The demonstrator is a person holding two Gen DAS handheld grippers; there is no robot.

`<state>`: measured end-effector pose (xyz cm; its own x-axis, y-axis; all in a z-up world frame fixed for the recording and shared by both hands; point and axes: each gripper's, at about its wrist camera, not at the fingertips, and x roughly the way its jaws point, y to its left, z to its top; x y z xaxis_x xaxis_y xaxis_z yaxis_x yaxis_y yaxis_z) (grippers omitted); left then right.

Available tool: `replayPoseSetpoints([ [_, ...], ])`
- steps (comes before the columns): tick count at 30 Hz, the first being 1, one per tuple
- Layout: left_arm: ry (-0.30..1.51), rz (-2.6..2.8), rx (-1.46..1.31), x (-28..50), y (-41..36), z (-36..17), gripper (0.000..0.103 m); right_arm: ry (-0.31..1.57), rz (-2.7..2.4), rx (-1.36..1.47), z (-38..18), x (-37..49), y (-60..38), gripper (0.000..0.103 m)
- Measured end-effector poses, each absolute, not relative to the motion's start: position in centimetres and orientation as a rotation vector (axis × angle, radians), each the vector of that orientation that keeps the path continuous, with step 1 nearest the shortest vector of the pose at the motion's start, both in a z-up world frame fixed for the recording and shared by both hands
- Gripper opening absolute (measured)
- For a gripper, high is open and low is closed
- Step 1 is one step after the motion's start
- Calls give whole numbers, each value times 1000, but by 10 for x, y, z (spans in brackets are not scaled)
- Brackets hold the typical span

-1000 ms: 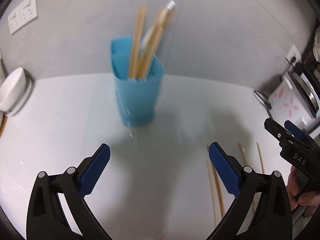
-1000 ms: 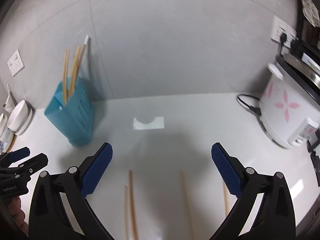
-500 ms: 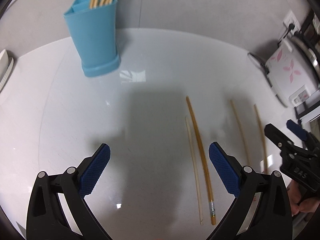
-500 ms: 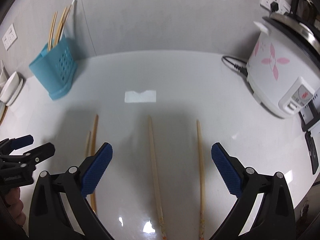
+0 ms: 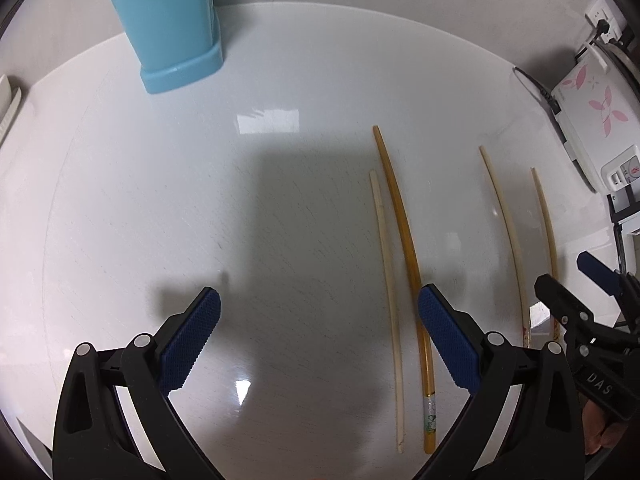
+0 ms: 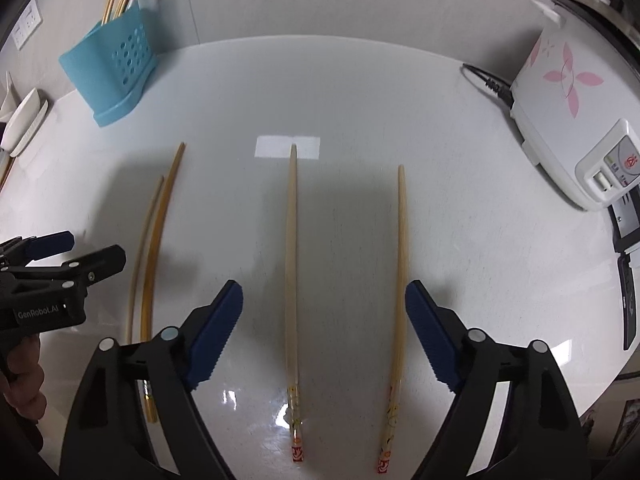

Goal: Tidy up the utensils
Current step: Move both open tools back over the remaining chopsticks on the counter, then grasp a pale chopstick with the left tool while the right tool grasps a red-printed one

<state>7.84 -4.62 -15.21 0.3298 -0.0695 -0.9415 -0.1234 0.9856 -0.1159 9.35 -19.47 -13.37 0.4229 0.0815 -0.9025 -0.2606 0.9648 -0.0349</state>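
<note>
Four chopsticks lie side by side on the white table. In the right wrist view my right gripper [image 6: 324,294] points down over them. Its jaws are closing, not pressing on anything. A patterned chopstick [image 6: 290,260] lies in the gap below, and a second one [image 6: 400,260] runs by the right fingertip. My left gripper [image 5: 318,300] stands open above the table. A pale chopstick [image 5: 386,280] sits just inside its right finger, and an amber chopstick [image 5: 404,240] passes under that finger. The blue holder [image 6: 112,68] with several chopsticks in it stands at the back left.
A white rice cooker [image 6: 568,100] with pink flowers and its black cord [image 6: 488,80] occupy the right side. A white dish [image 6: 24,124] sits at the far left edge. The wall runs close behind the holder [image 5: 160,28]. A hand holds each gripper.
Both grippers have sunk and tipped down toward the table, so the chopsticks now fill the views and the holder has slid to the top. The right jaws have narrowed.
</note>
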Motion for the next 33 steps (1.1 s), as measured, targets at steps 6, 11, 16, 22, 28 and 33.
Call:
replayPoseSetpoints([
  [6, 1266, 42, -167, 78, -51, -157, 96, 1135, 235, -195, -138, 92, -189, 74],
  [11, 1288, 63, -126, 76, -56, -160, 94, 1168, 252, -199, -142, 93, -185, 67],
  [16, 1319, 87, -103, 74, -57, -160, 83, 1200, 254, -217, -143, 93, -183, 63],
  [22, 1374, 73, -102, 76, -60, -154, 53, 1262, 252, -237, -147, 95, -179, 50],
  [28, 1406, 58, -117, 74, -57, -152, 8, 1343, 236, -239, -155, 102, -176, 36],
  [33, 1403, 42, -137, 73, -51, -153, 5, 1369, 226, -255, -159, 106, -174, 29],
])
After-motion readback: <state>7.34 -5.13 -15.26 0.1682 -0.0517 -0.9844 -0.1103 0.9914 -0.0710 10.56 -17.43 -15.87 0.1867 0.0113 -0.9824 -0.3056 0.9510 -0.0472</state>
